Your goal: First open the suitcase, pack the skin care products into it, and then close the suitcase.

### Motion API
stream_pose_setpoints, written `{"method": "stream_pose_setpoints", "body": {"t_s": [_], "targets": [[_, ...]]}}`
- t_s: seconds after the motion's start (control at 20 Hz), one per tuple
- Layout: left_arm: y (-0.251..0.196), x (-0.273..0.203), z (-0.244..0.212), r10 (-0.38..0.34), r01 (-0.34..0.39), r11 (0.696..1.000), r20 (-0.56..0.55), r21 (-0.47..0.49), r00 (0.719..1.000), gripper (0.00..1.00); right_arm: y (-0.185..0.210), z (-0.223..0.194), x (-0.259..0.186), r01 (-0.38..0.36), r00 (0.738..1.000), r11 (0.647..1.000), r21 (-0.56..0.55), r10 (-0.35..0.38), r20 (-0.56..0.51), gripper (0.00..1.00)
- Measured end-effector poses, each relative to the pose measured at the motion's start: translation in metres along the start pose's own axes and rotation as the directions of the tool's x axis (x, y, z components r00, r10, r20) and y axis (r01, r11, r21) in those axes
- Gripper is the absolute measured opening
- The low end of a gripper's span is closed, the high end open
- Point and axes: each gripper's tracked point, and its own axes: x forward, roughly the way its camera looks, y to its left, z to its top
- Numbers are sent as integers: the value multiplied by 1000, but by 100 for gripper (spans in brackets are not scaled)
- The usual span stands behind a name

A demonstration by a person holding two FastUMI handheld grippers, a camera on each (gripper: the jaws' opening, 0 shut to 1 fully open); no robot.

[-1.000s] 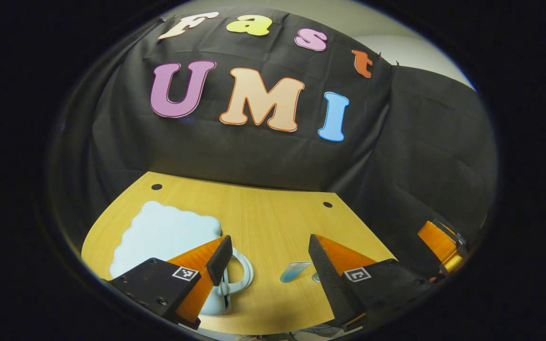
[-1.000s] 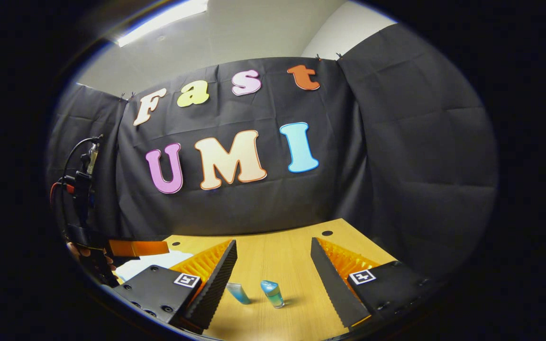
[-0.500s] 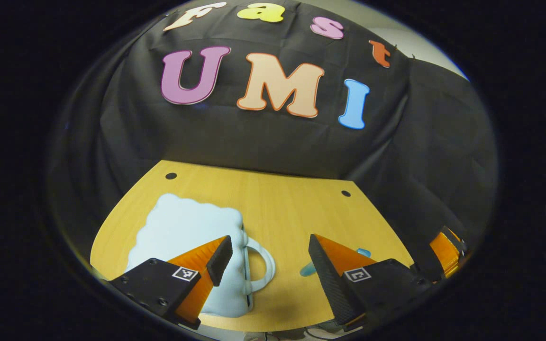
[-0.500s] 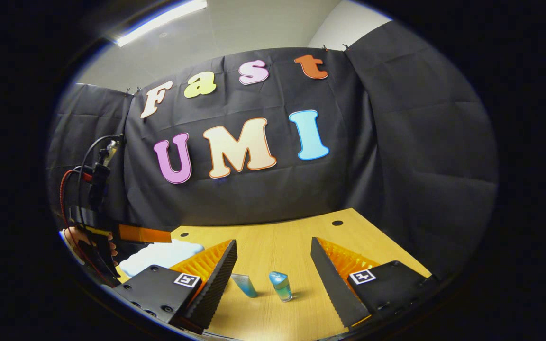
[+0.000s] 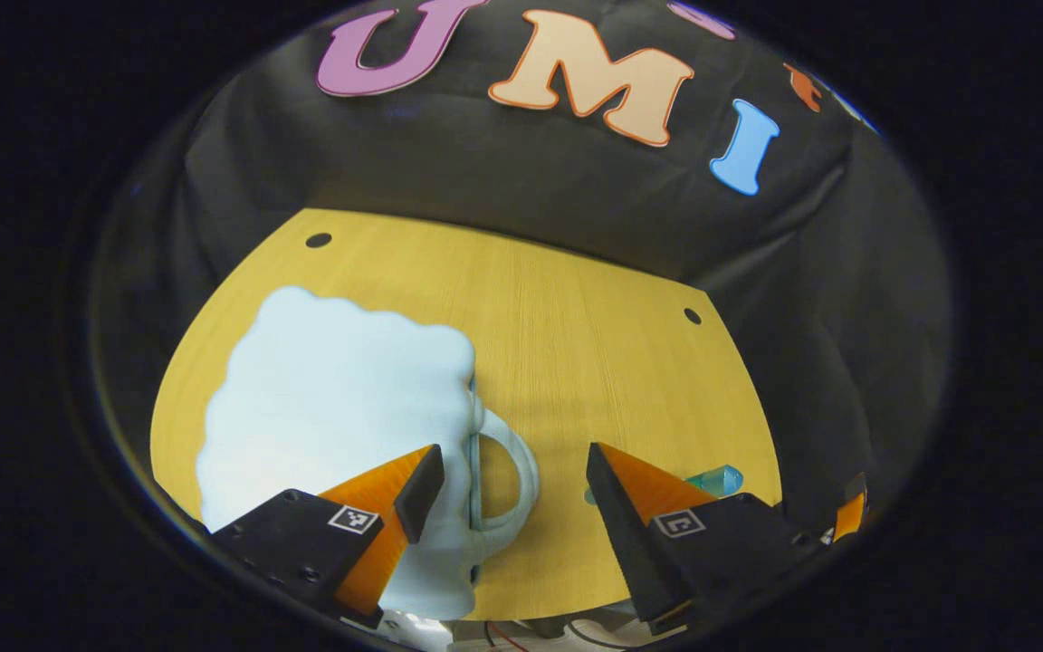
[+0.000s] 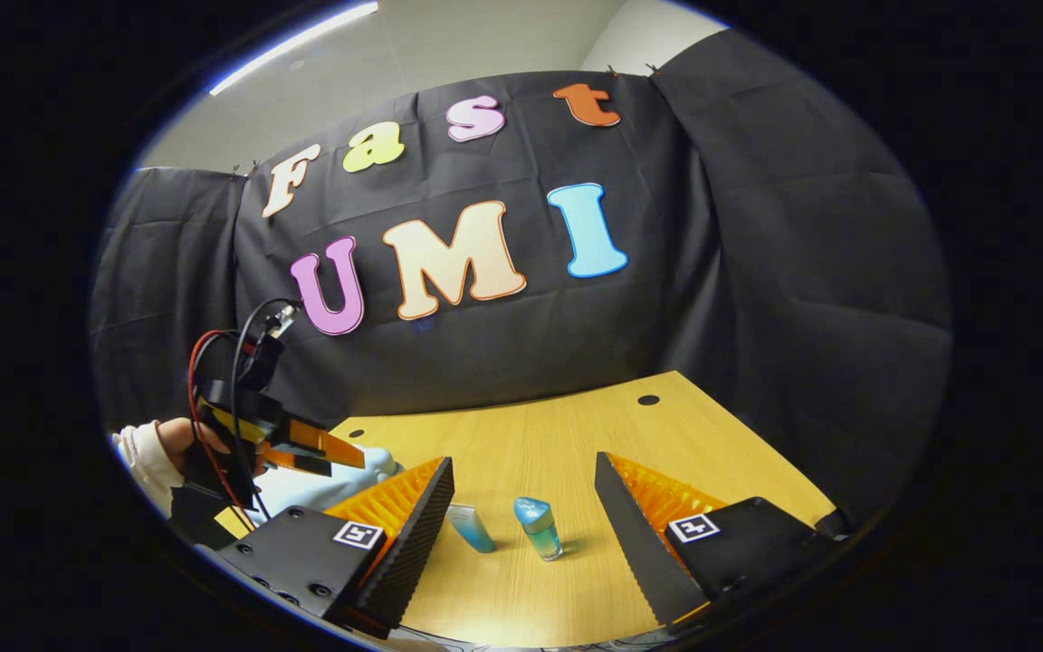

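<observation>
A pale blue, cloud-shaped suitcase (image 5: 331, 407) lies flat and closed on the wooden table (image 5: 576, 326), its loop handle (image 5: 508, 475) pointing right. My left gripper (image 5: 512, 475) hangs open just above that handle, one finger over the suitcase's edge. In the right gripper view, a small blue-capped bottle (image 6: 540, 528) stands upright and a blue tube (image 6: 470, 528) leans beside it. My right gripper (image 6: 521, 507) is open above the table's near edge, with both products in the gap ahead. The left gripper (image 6: 304, 444) also shows there, held by a hand over the suitcase (image 6: 322, 484).
Black cloth walls close the table in at the back and right. Two small holes (image 5: 318, 240) (image 5: 692, 315) mark the table's far corners. The bottle (image 5: 712, 480) peeks out beside my left gripper's right finger. A white sleeve (image 6: 146, 453) reaches in from the left.
My left gripper has tilted down and moved over the suitcase, so the handle now lies between its fingers. The right gripper has barely shifted.
</observation>
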Motion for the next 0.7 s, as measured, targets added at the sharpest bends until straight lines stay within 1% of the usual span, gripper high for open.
{"method": "stream_pose_setpoints", "body": {"t_s": [0.1,0.25,0.35,0.4,0.45,0.5,0.55,0.6,0.65,0.7], "targets": [[-6,13,-3,-8,8,1000,-46,-8,999,92,-4,-4,0,8,1000,1000,8,-8,-8,98],[-9,34,-11,16,-17,1000,-109,-4,994,87,-7,-9,1,17,1000,1000,17,-16,-20,98],[-12,45,-19,20,-21,1000,-164,-9,986,83,-11,-10,1,24,999,999,26,-23,-24,98],[-13,52,-23,27,-29,1000,-188,-9,982,80,-13,-10,1,28,999,999,30,-27,-24,98],[-11,59,-28,40,-42,999,-211,-6,977,72,-15,-11,2,31,999,999,35,-30,-25,98],[-7,64,-32,63,-66,998,-235,-2,970,68,-16,-11,2,34,999,999,41,-33,-27,98],[-3,71,-37,87,-89,996,-258,1,962,59,-18,-13,2,37,999,998,46,-36,-30,98],[0,75,-43,107,-112,994,-285,0,953,55,-21,-13,2,42,999,998,50,-40,-31,98],[2,78,-48,120,-126,992,-308,-3,944,58,-23,-13,2,46,998,997,54,-44,-32,98],[4,81,-53,133,-142,990,-327,-4,936,50,-24,-13,2,50,998,997,58,-49,-34,98]]}}
